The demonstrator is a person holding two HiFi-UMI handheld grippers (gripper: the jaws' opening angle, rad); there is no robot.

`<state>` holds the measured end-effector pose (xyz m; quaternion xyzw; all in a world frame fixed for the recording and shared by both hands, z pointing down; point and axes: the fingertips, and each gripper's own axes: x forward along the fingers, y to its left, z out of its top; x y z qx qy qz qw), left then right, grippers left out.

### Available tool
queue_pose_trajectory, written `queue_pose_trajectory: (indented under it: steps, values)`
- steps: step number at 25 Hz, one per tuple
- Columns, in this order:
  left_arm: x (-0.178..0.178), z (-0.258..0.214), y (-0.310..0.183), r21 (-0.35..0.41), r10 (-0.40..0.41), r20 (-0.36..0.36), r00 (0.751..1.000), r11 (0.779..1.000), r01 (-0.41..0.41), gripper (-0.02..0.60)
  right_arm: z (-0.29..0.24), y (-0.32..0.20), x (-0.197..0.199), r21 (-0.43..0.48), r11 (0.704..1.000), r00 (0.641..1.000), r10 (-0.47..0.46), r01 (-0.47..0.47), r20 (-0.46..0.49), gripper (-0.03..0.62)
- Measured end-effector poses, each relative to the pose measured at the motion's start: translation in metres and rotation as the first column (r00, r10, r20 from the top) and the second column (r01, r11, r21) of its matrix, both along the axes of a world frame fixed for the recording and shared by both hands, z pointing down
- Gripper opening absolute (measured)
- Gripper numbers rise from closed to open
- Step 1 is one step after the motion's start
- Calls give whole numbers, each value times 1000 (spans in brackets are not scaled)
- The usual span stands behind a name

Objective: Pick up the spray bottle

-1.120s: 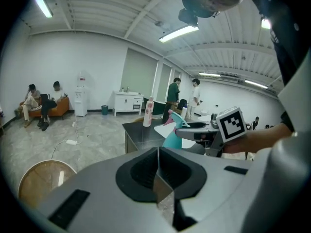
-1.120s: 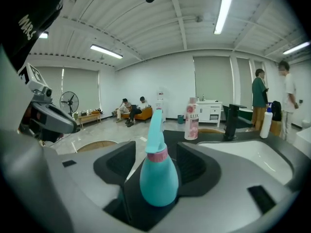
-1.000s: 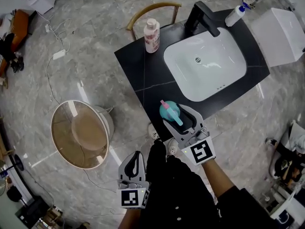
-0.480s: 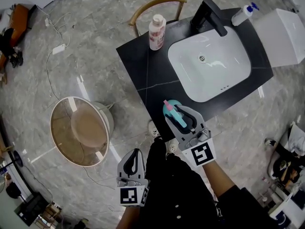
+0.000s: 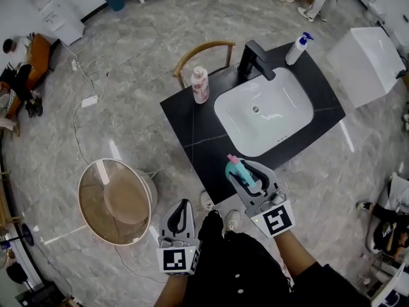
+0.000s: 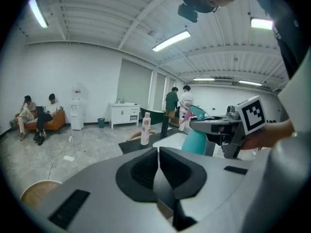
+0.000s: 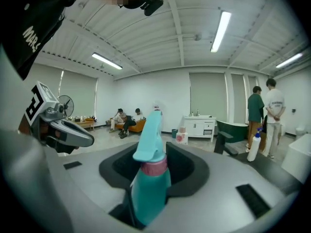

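Observation:
A teal spray bottle (image 5: 235,169) with a pink collar stands upright between the jaws of my right gripper (image 5: 245,170), which is shut on its neck. It hangs just off the front edge of the black counter (image 5: 192,130). In the right gripper view the bottle (image 7: 148,178) fills the gap between the dark pads, trigger head pointing away. My left gripper (image 5: 182,208) is lower left, near the person's body, shut with nothing in it. The left gripper view has its pads (image 6: 146,166) pressed together and the held bottle (image 6: 197,141) off to the right.
The counter carries a white sink (image 5: 268,104), a black faucet (image 5: 255,59), a pink-and-white bottle (image 5: 200,85) and a white spray bottle (image 5: 296,48). A wooden chair (image 5: 203,51) stands behind it, a round tub (image 5: 115,200) on the floor at left, a white box (image 5: 364,56) at right.
My right gripper closed on the teal bottle and rose with it off the counter's front edge. The left gripper rose a little too.

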<state>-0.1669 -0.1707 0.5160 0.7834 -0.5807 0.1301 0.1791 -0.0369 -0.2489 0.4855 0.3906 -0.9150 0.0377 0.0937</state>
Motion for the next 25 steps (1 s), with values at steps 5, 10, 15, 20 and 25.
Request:
queue_pose_trajectory:
  steps: [5,10,15,20,25]
  values:
    - [17,-46,-17,108,31,6,999,994,-32,20,-46,12,32,24,998,998,58,-59,10,140]
    - [32,-76,-30,200,65,21,998,977,-68,20,-68,21,70,57,987,989,148,-148,10,140]
    - [43,-96,-31,247,77,20,997,966,-80,20,-82,35,98,77,972,975,220,-221,28,140]
    - [51,-109,-32,278,96,35,995,955,-102,20,-92,44,109,81,963,966,253,-256,49,140]
    - [55,-114,-30,291,107,38,994,950,-113,20,-94,45,111,102,959,964,261,-265,51,138]
